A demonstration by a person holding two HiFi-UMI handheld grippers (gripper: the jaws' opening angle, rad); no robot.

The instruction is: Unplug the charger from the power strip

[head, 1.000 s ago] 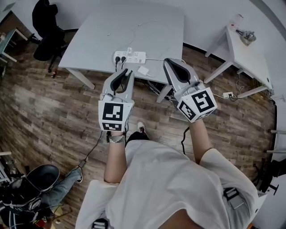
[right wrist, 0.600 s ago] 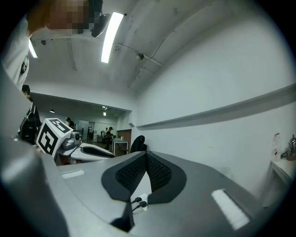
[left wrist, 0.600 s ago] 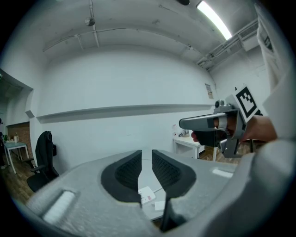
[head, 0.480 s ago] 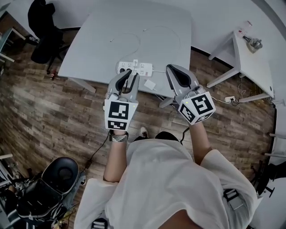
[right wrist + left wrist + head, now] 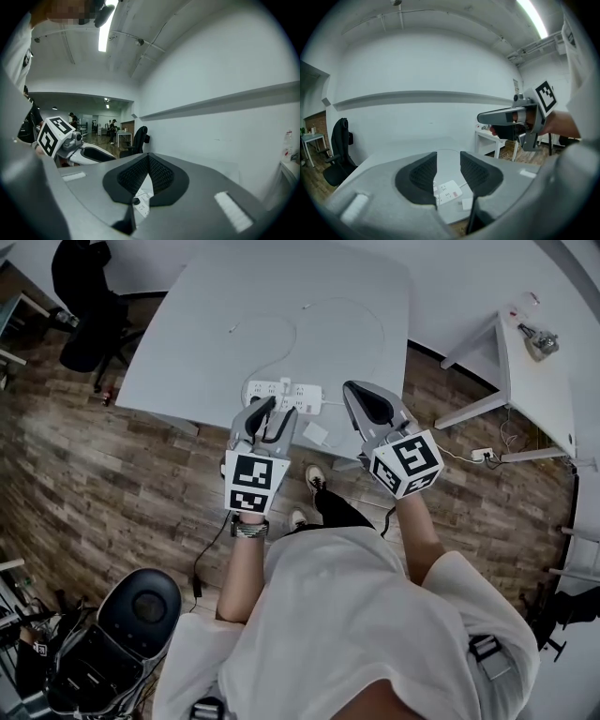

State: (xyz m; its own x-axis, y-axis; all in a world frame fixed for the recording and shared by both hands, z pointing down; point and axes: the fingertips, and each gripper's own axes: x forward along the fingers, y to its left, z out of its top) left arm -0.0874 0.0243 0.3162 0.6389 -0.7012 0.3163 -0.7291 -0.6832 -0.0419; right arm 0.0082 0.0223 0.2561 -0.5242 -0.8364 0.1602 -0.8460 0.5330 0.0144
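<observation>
The charger (image 5: pixel 284 382) is sitting plugged into the power strip (image 5: pixel 298 396) at the near edge of the bench (image 5: pixel 206 324). At its 6 o'clock the left gripper (image 5: pixel 266 409) is arriving, jaws just opening to a moderate gap (nothing between them), so a grasp is looking near. The right gripper (image 5: pixel 356 390), at 3 o'clock, is holding its jaws together. No containers are showing.

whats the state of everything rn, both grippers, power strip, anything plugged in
left gripper, open, jaws have just been opening, nothing between them
right gripper, shut, empty
power strip, flat on the table, left end hidden behind left gripper
white plug, seated in the strip
white adapter, lying loose beside the strip
</observation>
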